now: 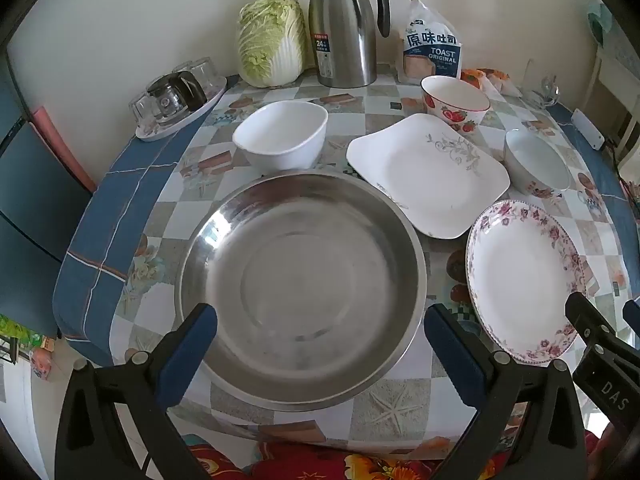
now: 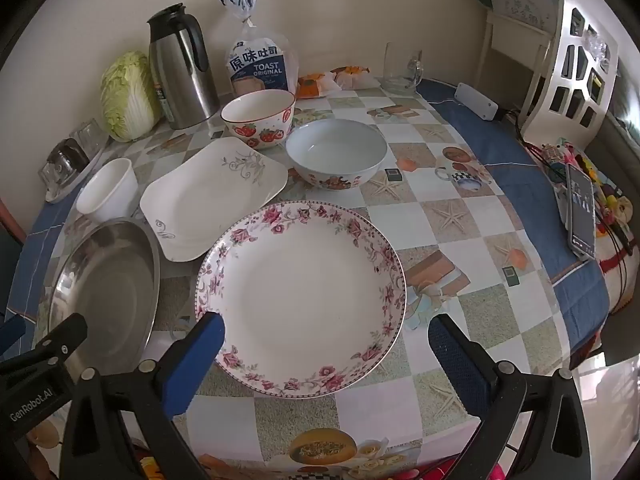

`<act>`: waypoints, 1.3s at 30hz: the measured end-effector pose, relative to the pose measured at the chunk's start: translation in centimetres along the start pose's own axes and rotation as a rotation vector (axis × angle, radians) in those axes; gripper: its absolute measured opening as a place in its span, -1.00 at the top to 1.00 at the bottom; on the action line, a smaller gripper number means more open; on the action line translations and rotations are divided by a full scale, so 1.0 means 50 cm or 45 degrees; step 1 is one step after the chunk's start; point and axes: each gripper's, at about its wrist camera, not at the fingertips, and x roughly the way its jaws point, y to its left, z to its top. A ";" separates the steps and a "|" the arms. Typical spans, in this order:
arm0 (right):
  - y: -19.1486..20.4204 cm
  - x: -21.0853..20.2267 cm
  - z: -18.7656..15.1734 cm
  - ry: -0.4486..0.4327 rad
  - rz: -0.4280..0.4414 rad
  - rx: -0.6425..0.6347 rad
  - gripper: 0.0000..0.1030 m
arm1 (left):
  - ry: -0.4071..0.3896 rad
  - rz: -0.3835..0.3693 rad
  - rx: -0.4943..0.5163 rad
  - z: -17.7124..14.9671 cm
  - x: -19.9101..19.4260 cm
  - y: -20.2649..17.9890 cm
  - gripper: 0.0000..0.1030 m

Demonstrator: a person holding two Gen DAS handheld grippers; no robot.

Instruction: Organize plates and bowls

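Note:
A large steel basin sits at the table's near left, also in the right wrist view. Right of it lies a round floral plate. Behind are a white rectangular plate, a plain white bowl, a strawberry bowl and a pale bowl with a floral base. My left gripper is open and empty above the basin's near rim. My right gripper is open and empty over the floral plate's near edge.
At the back stand a cabbage, a steel thermos jug, a toast bag, a tray of glasses and a glass mug. A phone and a white power strip lie at the right edge.

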 end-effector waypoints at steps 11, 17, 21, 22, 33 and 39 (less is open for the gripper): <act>0.001 0.002 -0.001 0.006 0.001 0.001 -1.00 | 0.006 0.003 -0.002 -0.010 0.007 0.005 -1.00; 0.001 0.003 -0.001 0.008 0.000 0.001 -1.00 | 0.021 0.007 0.002 -0.004 0.008 0.002 -1.00; 0.001 0.004 -0.001 0.009 0.000 0.000 -1.00 | 0.021 0.005 0.004 -0.004 0.008 0.003 -1.00; 0.001 0.004 -0.001 0.009 0.000 0.000 -1.00 | 0.021 0.005 0.003 -0.004 0.008 0.003 -1.00; 0.004 0.005 -0.002 0.012 -0.001 -0.001 -1.00 | 0.024 0.004 -0.004 -0.011 0.008 0.009 -1.00; 0.005 0.006 -0.002 0.013 -0.002 -0.002 -1.00 | 0.027 0.004 -0.005 -0.010 0.008 0.009 -1.00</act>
